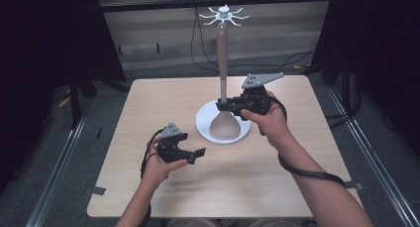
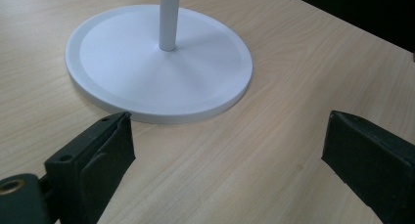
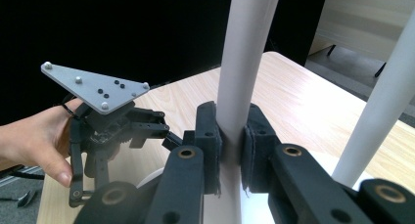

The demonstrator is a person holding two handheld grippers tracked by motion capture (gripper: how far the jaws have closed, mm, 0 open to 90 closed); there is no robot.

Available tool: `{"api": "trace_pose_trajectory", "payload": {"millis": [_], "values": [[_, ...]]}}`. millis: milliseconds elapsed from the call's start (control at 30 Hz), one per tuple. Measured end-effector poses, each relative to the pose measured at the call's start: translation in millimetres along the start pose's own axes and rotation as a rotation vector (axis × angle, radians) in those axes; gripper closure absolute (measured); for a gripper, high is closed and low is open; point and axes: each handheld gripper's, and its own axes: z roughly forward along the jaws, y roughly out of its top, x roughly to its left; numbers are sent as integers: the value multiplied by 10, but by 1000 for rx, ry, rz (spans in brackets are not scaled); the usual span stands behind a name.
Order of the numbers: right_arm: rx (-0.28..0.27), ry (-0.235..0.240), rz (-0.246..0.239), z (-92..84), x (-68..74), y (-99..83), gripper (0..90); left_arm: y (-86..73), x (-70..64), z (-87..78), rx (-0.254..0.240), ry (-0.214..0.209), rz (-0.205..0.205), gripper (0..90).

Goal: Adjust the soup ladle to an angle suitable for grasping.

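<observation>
hanging from the white hook crown (image 1: 223, 14) at the top of the stand, the pale spoon (image 1: 224, 88) runs straight down beside the stand's pole, its broad bowl just above the white round base (image 1: 204, 123) on the wooden table (image 1: 148, 103). the right gripper (image 1: 221, 104) comes at the spoon from the right side of the high view, at the lower part of the handle just above the bowl, and its jaws are closed tight on that handle. in the right gripper view the two black pads (image 3: 209, 136) press flat against the handle (image 3: 242, 72) from either side, with the handle rising upright between them and on out of the top of the picture; the white pole (image 3: 386, 101) stands apart to the right of the clamped handle, tilted in that view. the left gripper (image 1: 197, 155) is held low over the near left part of the table, well apart from the spoon and short of the base, with its jaws spread wide and nothing between them. the left gripper view looks across bare wood (image 2: 235, 155) between the two open jaws to the base (image 2: 117, 72) and the foot of the pole (image 2: 168, 18), the rim of the base lying just beyond the tip of the jaw at the left of that view. in the right gripper view the left gripper (image 3: 169, 133) and the hand (image 3: 39, 136) holding it show farther off, beyond the clamped handle.
</observation>
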Motion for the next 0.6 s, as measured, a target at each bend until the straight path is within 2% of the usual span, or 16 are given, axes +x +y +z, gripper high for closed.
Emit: {"api": "trace_pose_trajectory", "payload": {"millis": [600], "values": [[-5,-26,16,90,-111,-51,805,0,0,-15,0,1,8,49]]}}
